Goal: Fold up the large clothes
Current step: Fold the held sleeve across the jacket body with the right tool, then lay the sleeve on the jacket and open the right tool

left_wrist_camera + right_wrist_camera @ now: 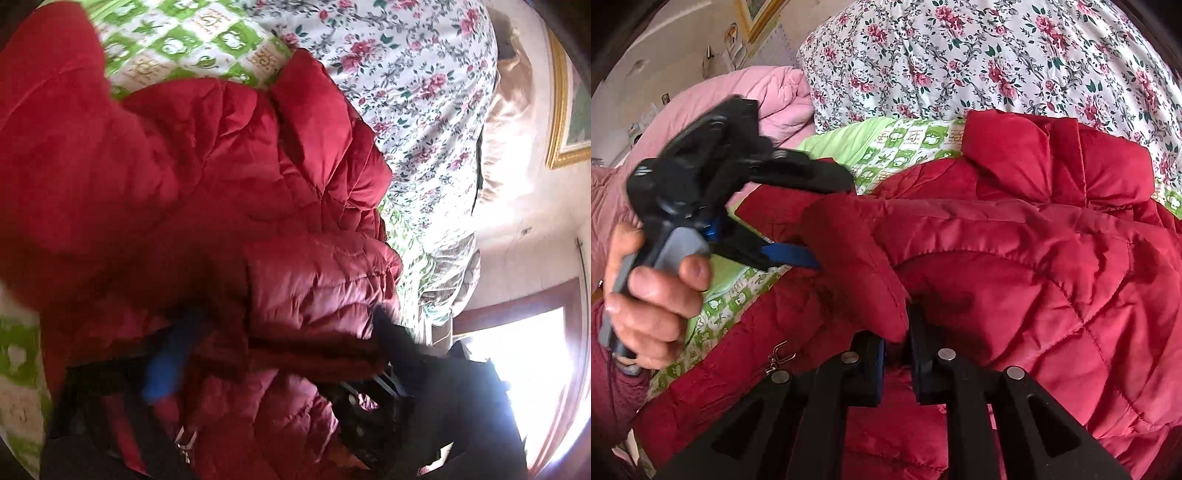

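A red quilted jacket [207, 177] [1015, 266] lies crumpled on the bed. In the right wrist view my right gripper [895, 332] sits at the bottom, shut on a puffy fold of the jacket pinched between its black fingers [925, 365]. A hand [653, 295] holds my left gripper [833, 223] at the left. Its black upper finger and blue lower finger [790, 256] close around the jacket's edge. The left wrist view shows my left gripper [284, 321] with a thick jacket fold filling the space between its blue finger [166, 362] and its black one. The right gripper's body [424, 406] is dark at lower right.
A green and white patterned sheet [908, 142] covers the bed under the jacket. A floral quilt [979, 59] is piled behind it, with a pink padded garment [753, 99] at the left. A gold-framed picture [561, 110] hangs on the wall, and a bright window [524, 369] lies beyond.
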Action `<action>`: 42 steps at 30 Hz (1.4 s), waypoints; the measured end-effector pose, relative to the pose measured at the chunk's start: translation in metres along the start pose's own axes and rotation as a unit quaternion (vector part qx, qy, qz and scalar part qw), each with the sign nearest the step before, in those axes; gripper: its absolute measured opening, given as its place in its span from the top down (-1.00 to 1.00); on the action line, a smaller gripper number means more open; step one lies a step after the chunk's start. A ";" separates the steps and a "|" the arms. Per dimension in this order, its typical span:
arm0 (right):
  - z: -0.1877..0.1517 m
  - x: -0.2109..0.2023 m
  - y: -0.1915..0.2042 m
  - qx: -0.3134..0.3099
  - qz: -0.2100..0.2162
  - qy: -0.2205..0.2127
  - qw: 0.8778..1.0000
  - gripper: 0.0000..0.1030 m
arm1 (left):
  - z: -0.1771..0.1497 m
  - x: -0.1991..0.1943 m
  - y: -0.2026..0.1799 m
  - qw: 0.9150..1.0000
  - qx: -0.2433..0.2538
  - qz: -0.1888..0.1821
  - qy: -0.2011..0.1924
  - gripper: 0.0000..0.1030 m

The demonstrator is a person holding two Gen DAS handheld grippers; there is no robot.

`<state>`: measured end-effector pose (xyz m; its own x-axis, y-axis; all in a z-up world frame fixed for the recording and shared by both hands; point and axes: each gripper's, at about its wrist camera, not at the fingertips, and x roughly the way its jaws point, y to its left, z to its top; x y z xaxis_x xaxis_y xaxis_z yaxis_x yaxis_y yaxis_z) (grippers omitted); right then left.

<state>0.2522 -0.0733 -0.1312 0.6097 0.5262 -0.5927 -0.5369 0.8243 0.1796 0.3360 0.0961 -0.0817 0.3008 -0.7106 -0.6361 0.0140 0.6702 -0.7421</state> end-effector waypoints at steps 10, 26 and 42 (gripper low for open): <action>-0.011 -0.025 -0.010 0.025 0.013 0.005 1.000 0.42 | -0.002 -0.008 -0.038 0.982 0.145 0.111 -0.042 0.77; -0.016 -0.072 -0.148 0.159 -0.149 -0.015 0.976 0.40 | 0.013 0.013 -0.024 0.914 0.287 0.275 -0.074 0.60; -0.026 -0.044 -0.158 0.172 -0.169 0.011 0.970 0.37 | -0.039 -0.032 -0.074 0.940 0.264 0.191 -0.104 0.38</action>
<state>0.2950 -0.2320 -0.1540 0.7028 0.2128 -0.6788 -0.0795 0.9717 0.2222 0.2878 0.0608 -0.0142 0.5594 -0.3751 -0.7392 0.3209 0.9202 -0.2242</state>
